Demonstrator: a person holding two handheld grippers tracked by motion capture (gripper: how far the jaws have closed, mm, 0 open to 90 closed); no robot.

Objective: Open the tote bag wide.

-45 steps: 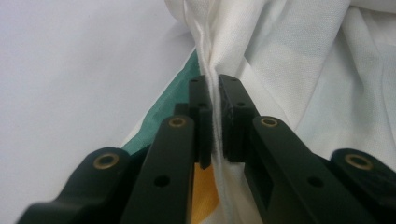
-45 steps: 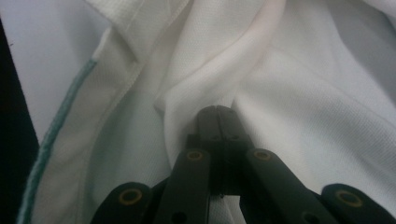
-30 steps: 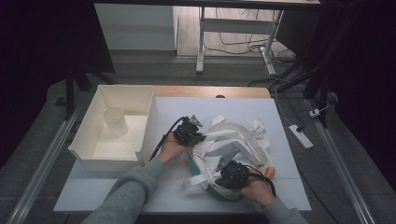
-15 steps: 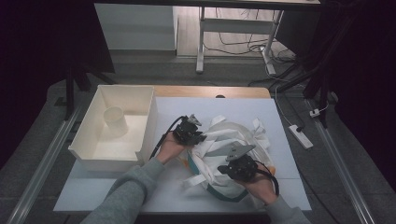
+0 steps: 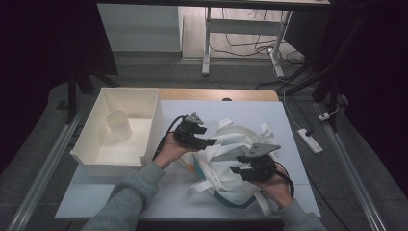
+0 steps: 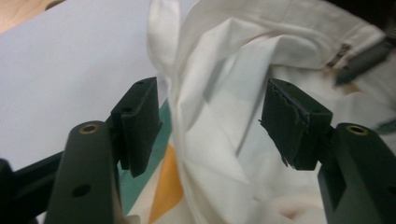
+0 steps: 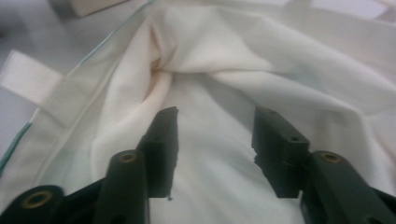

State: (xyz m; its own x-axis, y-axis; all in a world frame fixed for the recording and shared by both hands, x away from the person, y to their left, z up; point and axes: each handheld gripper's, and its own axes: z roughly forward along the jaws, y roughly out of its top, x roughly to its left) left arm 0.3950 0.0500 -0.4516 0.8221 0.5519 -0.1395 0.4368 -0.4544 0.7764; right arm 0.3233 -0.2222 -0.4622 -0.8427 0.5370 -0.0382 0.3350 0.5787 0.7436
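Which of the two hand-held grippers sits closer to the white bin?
The left hand-held gripper: it hovers at the cloth bag's left edge, just beside the white bin, while the right hand-held gripper is over the bag's right part.

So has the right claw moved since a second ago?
Yes. The right claw shifted away from the table's near edge, deeper over the white bag, its jaws just opening.

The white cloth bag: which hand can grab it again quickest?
Probably the left gripper: a raised fold of the white cloth bag stands between its open jaws. The right gripper hovers over flatter cloth.
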